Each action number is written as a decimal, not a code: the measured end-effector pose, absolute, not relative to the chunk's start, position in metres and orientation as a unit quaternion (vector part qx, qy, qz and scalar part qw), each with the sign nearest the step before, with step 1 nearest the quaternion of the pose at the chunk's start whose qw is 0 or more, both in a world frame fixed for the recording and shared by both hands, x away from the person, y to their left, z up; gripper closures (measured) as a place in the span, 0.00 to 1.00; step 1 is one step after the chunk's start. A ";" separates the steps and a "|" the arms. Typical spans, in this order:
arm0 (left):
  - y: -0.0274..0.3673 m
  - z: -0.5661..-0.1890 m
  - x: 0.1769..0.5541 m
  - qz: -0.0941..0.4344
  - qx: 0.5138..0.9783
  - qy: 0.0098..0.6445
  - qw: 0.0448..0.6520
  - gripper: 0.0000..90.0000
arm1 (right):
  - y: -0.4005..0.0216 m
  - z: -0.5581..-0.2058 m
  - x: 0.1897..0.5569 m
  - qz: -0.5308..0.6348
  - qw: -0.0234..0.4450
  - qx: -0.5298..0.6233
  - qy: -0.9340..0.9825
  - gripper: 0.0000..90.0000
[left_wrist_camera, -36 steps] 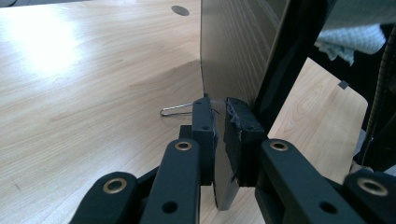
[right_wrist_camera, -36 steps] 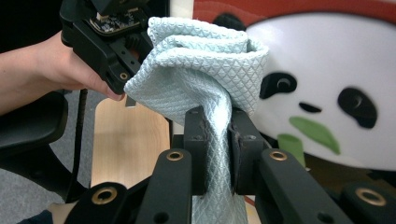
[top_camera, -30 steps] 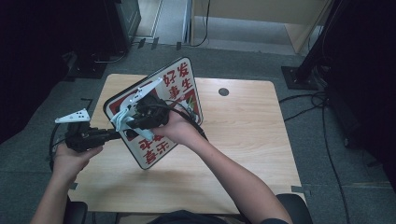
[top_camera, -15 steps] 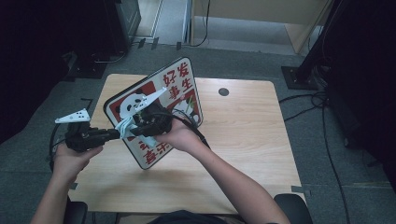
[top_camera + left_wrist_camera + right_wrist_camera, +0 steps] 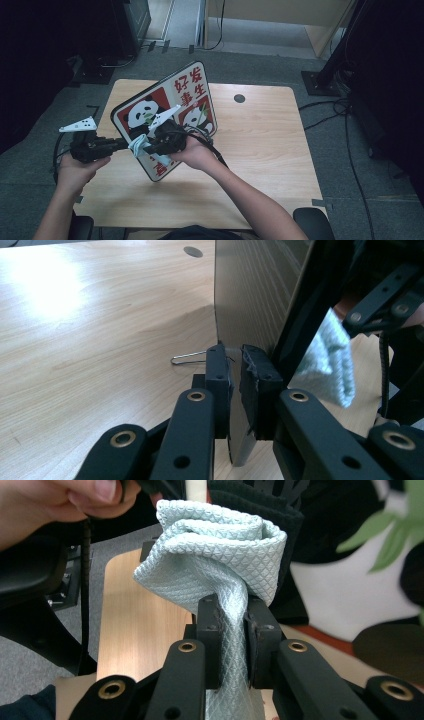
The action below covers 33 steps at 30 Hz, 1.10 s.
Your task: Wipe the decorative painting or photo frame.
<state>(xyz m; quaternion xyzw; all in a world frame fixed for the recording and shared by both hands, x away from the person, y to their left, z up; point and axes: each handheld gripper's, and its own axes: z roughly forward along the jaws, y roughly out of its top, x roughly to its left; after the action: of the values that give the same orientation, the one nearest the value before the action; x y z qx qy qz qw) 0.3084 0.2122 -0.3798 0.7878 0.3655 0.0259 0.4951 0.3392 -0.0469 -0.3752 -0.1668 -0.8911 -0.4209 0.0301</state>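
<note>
In the high view the right gripper (image 5: 145, 145) with its pale cloth (image 5: 137, 146) sits lower on the panda board (image 5: 165, 117) than a second ago; the board, printed 好事发生 in red, stands tilted above the wooden worktop (image 5: 260, 150), grey carpet around. In the left gripper view the left gripper (image 5: 235, 372) has its fingers pinching the board's edge (image 5: 250, 305). In the right gripper view the fingers pinch the bunched cloth (image 5: 220, 565) against the board.

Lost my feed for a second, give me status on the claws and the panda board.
Left claw shut on panda board edge, board tilted up off table. Right claw shut on pale blue cloth, cloth against board face. Nothing in the way.
</note>
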 end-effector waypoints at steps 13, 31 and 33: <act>0.211 -0.379 0.308 0.028 0.789 0.363 0.496 0.94 | -0.052 -0.399 0.335 -0.421 0.042 -0.178 -0.888 0.89; 0.212 -0.380 0.307 0.019 0.786 0.365 0.498 0.96 | -0.057 -0.423 0.330 -0.422 0.052 -0.190 -0.885 0.89; 0.211 -0.380 0.307 0.019 0.787 0.364 0.498 0.96 | -0.058 -0.427 0.329 -0.422 0.054 -0.190 -0.885 0.89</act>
<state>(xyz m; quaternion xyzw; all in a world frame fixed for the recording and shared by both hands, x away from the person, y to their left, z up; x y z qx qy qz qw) 0.3068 0.2114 -0.3800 0.7865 0.3644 0.0187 0.4982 0.3292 -0.0583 -0.4270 -0.1899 -0.8846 -0.4225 0.0538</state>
